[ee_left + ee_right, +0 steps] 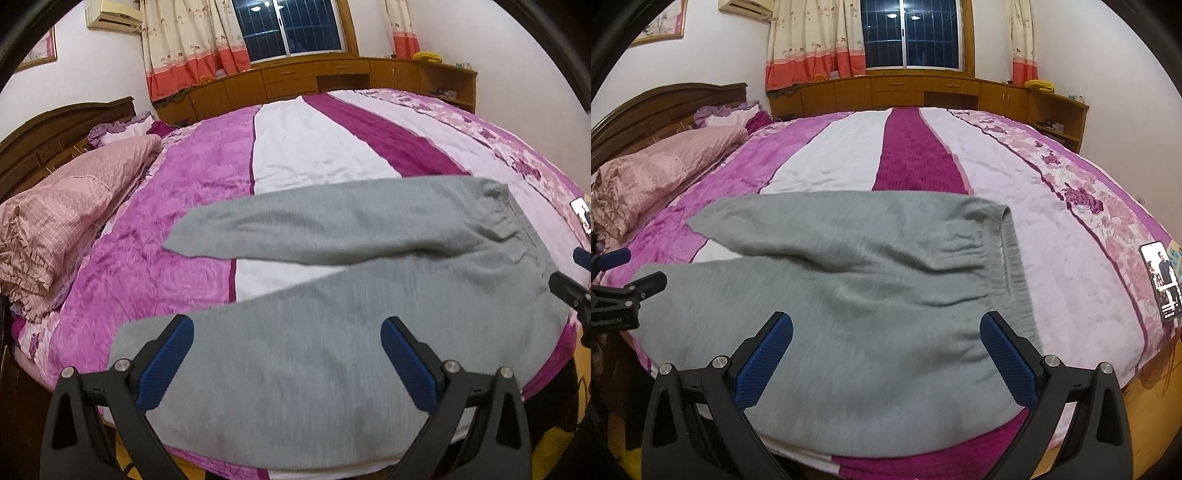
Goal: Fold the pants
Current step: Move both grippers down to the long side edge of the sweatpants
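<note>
**Left wrist view: pants spread, both tools waiting at the near edge**

Left wrist view shows our left gripper (286, 354) with its blue pads spread well apart and nothing between them; it hangs over the nearer leg of the grey pants (369, 280); the right wrist view shows our right gripper (886, 350) just as wide and just as empty, over the hip end close to the waistband (1015, 266).

We see the pants lying flat on the striped bedspread (908, 155), close to the near edge of the bed; their long axis runs across us, waistband to our right, leg ends to our left; the two legs splay apart, with a wedge of bedspread showing between them.

That sideways lie is what the coming move turns on, we judge; our left tool is nearer the leg ends and our right nearer the waistband, so each would take its own end; no fold looks begun yet. A phone (1161, 280) rests on the bedspread, well to the right of the pants.
</note>
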Available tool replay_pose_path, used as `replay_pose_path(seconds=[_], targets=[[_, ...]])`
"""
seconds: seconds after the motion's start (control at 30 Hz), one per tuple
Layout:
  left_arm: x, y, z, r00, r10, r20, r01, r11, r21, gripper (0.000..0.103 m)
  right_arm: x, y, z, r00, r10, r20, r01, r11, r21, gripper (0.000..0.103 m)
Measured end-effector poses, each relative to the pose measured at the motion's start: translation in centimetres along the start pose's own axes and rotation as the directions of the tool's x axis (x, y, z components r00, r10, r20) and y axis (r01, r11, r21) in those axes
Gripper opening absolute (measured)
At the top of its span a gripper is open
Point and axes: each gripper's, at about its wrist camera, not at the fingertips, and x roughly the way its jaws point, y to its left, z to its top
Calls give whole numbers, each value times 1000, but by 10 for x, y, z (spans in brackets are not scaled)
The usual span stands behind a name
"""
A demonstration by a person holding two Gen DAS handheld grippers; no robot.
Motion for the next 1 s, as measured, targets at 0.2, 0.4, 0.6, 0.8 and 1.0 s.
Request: replay_pose_path(seconds=[0.2, 0.4, 0.6, 0.8, 1.0], targets=[[2, 2, 27, 1000, -18, 2, 18, 1000, -2, 103, 0, -18, 23, 1000, 0, 9, 0, 1000, 1, 98], [6, 1, 59, 998, -57, 1, 57, 998, -5, 103, 3, -37, 50, 1000, -13, 3, 13, 1000, -23, 98], [15, -6, 89, 998, -56, 11, 56, 998, 7, 103, 4, -48, 77, 999, -37, 19, 38, 997, -69, 98], [30, -14, 109, 999, -51, 11, 51, 999, 20, 103, 17, -57, 98, 999, -33, 15, 34, 997, -72, 98], [54, -16, 125, 998, -61, -11, 61, 998, 23, 103, 41, -63, 111, 999, -37, -17, 36, 996, -76, 98]])
